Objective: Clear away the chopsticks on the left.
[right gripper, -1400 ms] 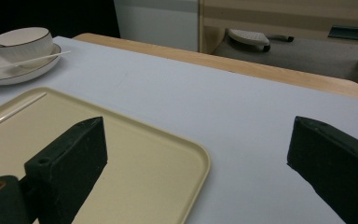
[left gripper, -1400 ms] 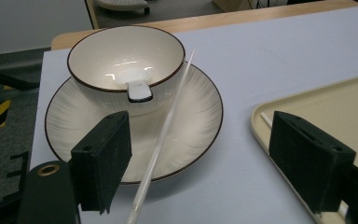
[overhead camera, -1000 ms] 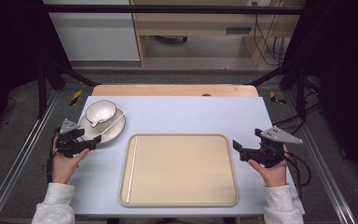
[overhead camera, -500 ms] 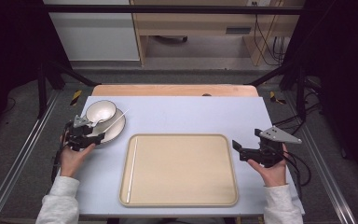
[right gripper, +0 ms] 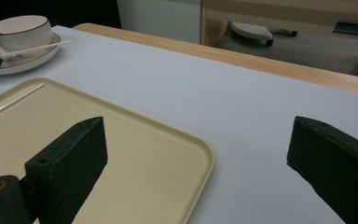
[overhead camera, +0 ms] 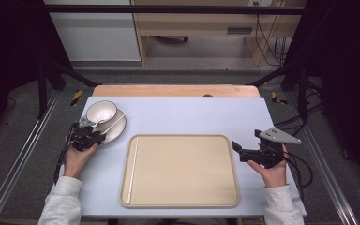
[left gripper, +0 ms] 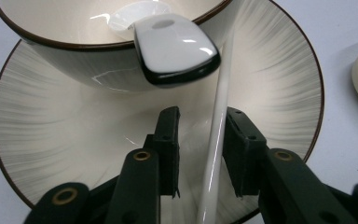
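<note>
A white bowl (overhead camera: 101, 112) with a dark rim stands on a ribbed plate (overhead camera: 117, 132) at the table's left. A white spoon (left gripper: 175, 46) leans on the bowl's rim. One white chopstick (left gripper: 216, 140) lies across the plate. My left gripper (left gripper: 200, 140) is open, its jaws straddling that chopstick; the stick runs close to the right-hand jaw. In the high view the left gripper (overhead camera: 91, 135) sits at the plate's near edge. A second chopstick (overhead camera: 132, 168) lies along the left side of the beige tray (overhead camera: 187, 140). My right gripper (overhead camera: 238, 150) hangs open beside the tray's right edge, holding nothing.
The tray's rim (right gripper: 205, 154) lies just under and between the right gripper's jaws, with bare light-blue table (right gripper: 242, 107) beyond it. A wooden strip (overhead camera: 176, 90) borders the table's far side. Metal rails (overhead camera: 21, 154) run along both sides.
My left gripper has moved forward and rightward to the plate and now straddles the chopstick on it. The right gripper has stayed put.
</note>
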A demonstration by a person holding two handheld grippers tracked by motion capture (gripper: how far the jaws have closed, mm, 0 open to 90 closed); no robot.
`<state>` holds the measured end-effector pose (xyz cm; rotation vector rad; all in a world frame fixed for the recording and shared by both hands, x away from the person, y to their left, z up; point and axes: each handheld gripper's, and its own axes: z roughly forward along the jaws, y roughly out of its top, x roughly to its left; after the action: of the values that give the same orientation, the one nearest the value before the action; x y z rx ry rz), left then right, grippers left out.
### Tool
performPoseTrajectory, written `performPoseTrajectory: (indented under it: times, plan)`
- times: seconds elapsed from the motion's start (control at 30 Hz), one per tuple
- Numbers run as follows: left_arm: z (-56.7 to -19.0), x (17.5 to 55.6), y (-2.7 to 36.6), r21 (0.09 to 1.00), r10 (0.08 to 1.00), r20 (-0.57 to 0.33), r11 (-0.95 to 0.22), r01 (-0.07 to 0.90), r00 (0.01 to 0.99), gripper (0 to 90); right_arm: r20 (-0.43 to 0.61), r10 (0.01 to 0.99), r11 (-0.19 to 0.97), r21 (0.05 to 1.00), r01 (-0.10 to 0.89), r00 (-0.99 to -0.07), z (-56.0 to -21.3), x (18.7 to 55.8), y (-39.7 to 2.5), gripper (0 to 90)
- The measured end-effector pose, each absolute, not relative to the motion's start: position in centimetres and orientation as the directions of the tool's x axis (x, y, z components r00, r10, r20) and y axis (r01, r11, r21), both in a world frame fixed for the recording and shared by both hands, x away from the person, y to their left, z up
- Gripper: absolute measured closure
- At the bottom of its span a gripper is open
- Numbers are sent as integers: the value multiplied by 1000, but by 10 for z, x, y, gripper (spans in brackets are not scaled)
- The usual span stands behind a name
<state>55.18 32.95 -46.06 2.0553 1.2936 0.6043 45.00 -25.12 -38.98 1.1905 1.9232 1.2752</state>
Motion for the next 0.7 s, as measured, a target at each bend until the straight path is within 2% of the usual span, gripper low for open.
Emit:
performPoseTrajectory:
  times: [0.23,0.7]
  plan:
    - [-461,552,328,711,903,41,-327,623,428,772,33,884,166,911,378,-467,-390,450,-250,53]
    - [-459,550,320,696,889,37,-352,626,457,837,31,884,167,911,378,-466,-390,450,-251,53]
